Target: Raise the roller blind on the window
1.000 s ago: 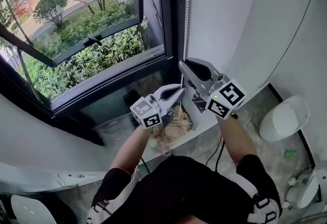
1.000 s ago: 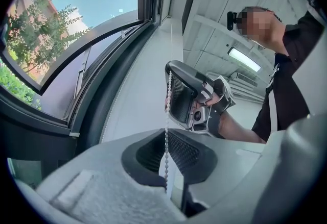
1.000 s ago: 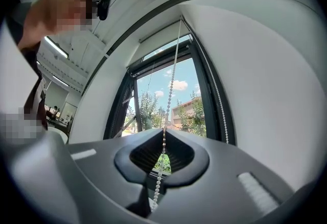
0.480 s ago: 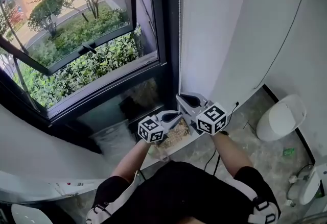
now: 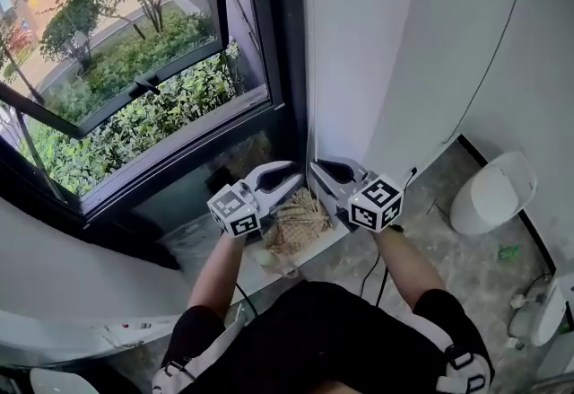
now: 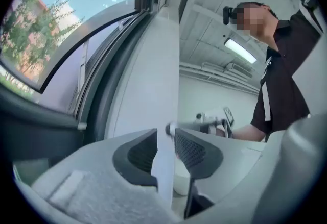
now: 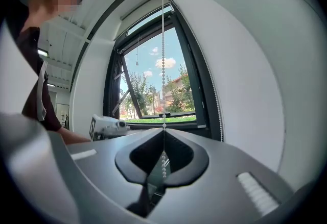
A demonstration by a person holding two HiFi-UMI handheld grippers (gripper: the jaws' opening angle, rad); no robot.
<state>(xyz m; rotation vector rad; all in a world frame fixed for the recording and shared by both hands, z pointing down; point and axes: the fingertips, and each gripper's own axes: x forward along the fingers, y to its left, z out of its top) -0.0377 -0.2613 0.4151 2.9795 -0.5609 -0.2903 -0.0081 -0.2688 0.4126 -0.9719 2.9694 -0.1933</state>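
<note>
A thin white bead chain (image 5: 307, 87) hangs along the dark window frame, beside the white wall. In the right gripper view the chain (image 7: 163, 65) drops straight into my right gripper (image 7: 163, 133), which is shut on it, with beads showing between the pads. In the head view that right gripper (image 5: 316, 172) sits low on the chain. My left gripper (image 5: 294, 175) is just left of it and has just been opening. In the left gripper view, my left gripper (image 6: 166, 133) has a gap between its pads with only pale wall behind it and no chain. The blind itself is out of view.
A tilted window sash (image 5: 134, 87) with greenery outside fills the left. A woven basket (image 5: 300, 217) lies on the low ledge under the grippers. A white round bin (image 5: 493, 195) and a black cable (image 5: 386, 267) are on the floor at the right.
My right gripper has sunk down the chain and then held still. The left gripper's jaws have spread apart, and it has shifted left and slightly up.
</note>
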